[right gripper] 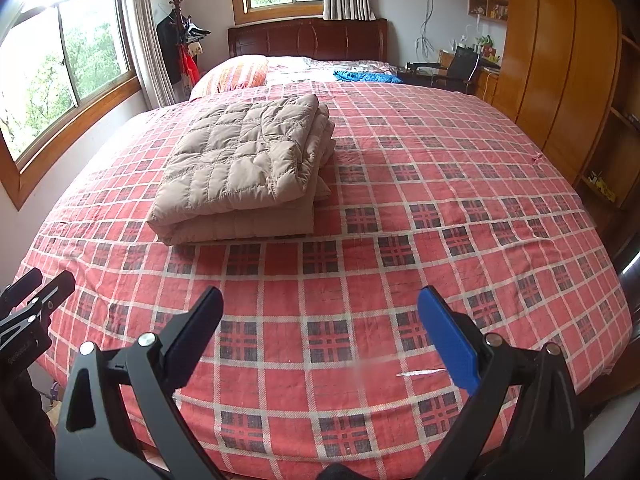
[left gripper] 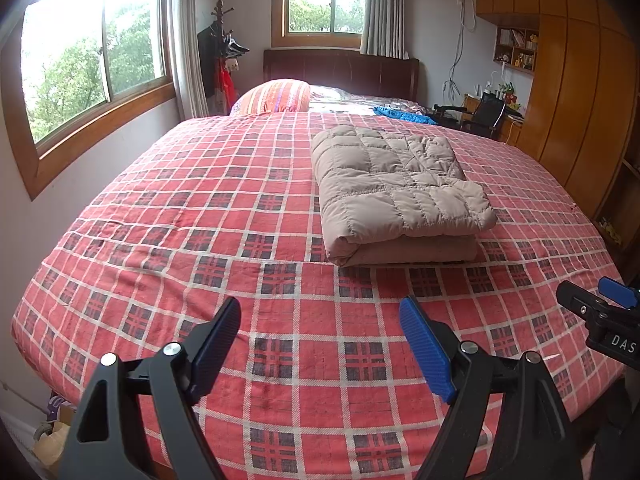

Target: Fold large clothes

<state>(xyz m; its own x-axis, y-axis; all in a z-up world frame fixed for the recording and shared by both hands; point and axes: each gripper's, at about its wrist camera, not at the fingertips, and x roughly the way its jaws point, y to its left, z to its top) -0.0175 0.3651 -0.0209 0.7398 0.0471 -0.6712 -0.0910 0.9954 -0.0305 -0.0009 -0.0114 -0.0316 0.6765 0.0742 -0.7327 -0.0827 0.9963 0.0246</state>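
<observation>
Beige quilted puffy garment (left gripper: 400, 192) sits folded mid-bed on the red plaid bedsheet (left gripper: 200, 220). Both the left gripper (left gripper: 320, 344) and right gripper (right gripper: 320, 332) hang splayed and empty, well short of it. Slippery padding: those 2 stacked layers could spring open if nudged.

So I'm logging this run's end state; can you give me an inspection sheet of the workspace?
Surface: bed with red plaid cover, smooth.
Job's things: beige quilted garment folded into a stacked rectangle, lying flat.
Clutter: striped pillow, blue cloth near the headboard.
Grippers: left hand-held gripper and right hand-held gripper open, holding nothing, apart from the garment.
Cables: wires hanging on far wall.
Surroundings: windows, coat rack, wooden wardrobe.
</observation>
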